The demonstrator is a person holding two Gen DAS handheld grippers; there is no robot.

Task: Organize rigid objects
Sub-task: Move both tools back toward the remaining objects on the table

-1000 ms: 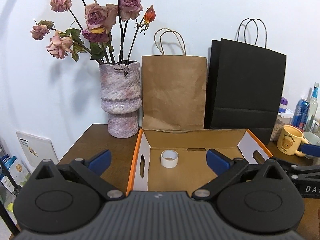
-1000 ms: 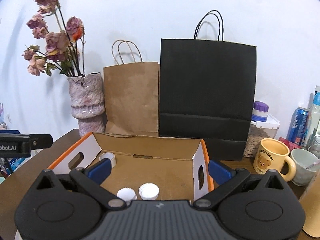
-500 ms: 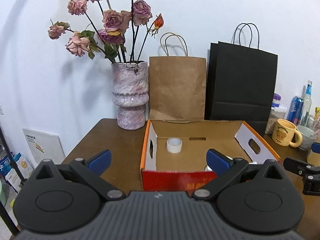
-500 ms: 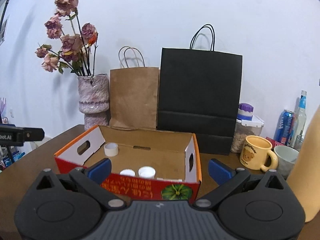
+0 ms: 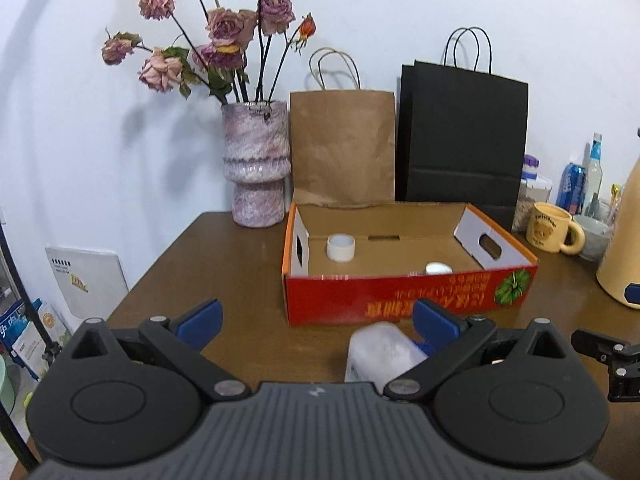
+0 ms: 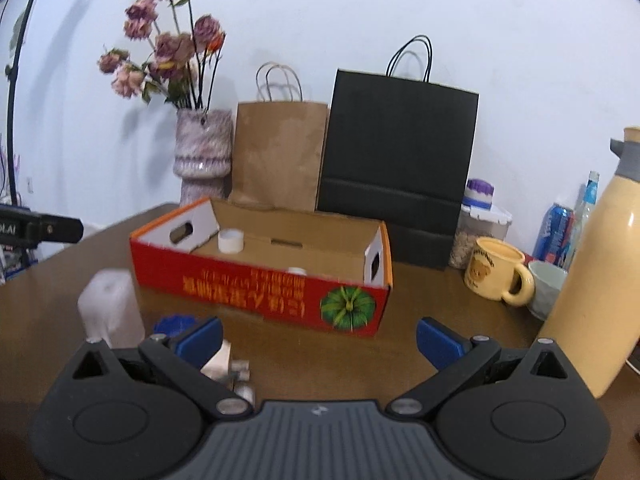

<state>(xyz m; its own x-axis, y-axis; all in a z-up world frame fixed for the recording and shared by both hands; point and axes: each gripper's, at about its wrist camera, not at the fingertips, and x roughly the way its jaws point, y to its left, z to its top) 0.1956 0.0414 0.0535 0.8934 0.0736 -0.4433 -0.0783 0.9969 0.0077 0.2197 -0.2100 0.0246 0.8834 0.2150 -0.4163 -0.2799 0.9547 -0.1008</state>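
A red cardboard box (image 5: 408, 296) (image 6: 260, 292) stands open on the brown table. Inside lie a white tape roll (image 5: 341, 247) (image 6: 231, 239) and a white cap (image 5: 438, 268) (image 6: 297, 270). A translucent white plastic bottle (image 5: 380, 354) (image 6: 110, 308) stands in front of the box, with a blue cap (image 6: 174, 324) and a small white plug-like piece (image 6: 228, 368) beside it. My left gripper (image 5: 316, 322) is open and empty, behind the bottle. My right gripper (image 6: 318, 338) is open and empty, in front of the box.
A vase of dried roses (image 5: 256, 164), a brown paper bag (image 5: 342, 146) and a black paper bag (image 5: 460, 140) stand behind the box. A yellow mug (image 6: 498, 270), a bowl (image 6: 546, 288), cans, and a tall cream flask (image 6: 596, 264) are at the right.
Both grippers have pulled back and away from over the box toward the table's near side. The box front, the bottle and small parts have come into view. Both stay open.
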